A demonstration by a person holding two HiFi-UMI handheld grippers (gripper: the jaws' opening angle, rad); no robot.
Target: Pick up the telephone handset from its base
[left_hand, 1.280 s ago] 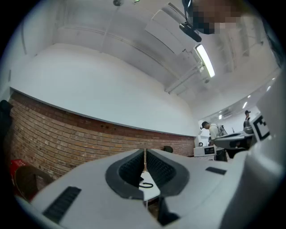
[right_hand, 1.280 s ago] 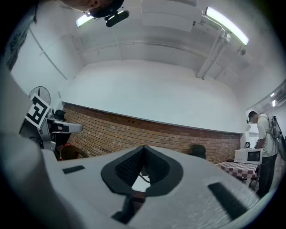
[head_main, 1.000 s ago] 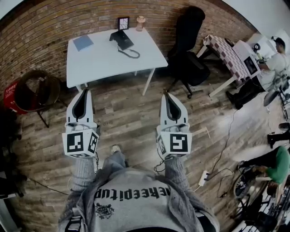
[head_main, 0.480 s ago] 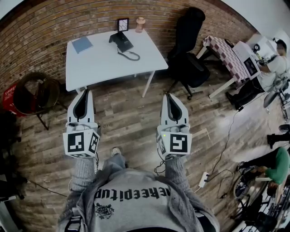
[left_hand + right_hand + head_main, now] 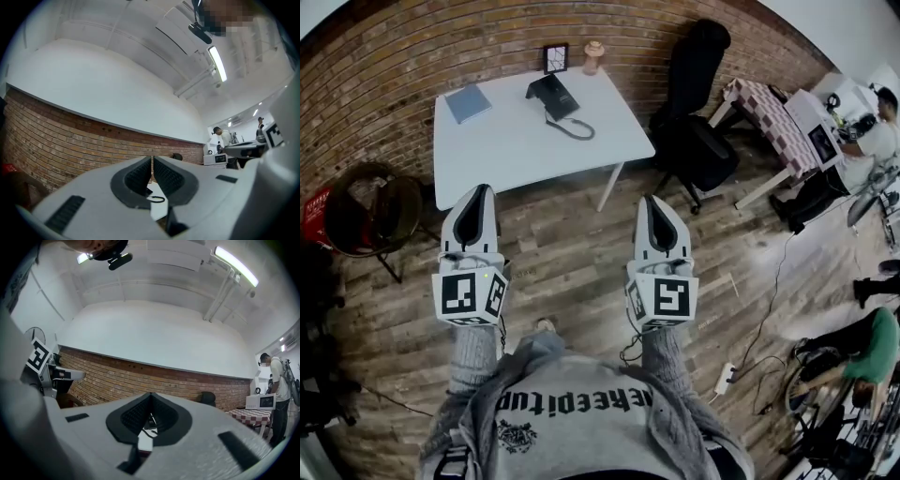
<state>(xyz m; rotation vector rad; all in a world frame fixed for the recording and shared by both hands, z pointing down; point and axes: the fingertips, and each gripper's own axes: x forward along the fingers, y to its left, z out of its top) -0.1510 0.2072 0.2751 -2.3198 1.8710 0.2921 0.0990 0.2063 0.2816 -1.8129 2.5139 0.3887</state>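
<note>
Hovering over wood floor (image 5: 562,244), left gripper (image 5: 476,195) pinched to narrow slit, empty; blue notebook (image 5: 469,101) on white table (image 5: 506,141); telephone (image 5: 550,92) at table's far edge, well apart from grippers, its parts too small to tell apart; right gripper (image 5: 654,202) closed, empty; left gripper view shows only table sliver and cord loop (image 5: 157,199) between jaws.

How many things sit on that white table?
4: a blue book left, the telephone at centre back, a framed card and a small jar behind it. None seems hidden.
</note>
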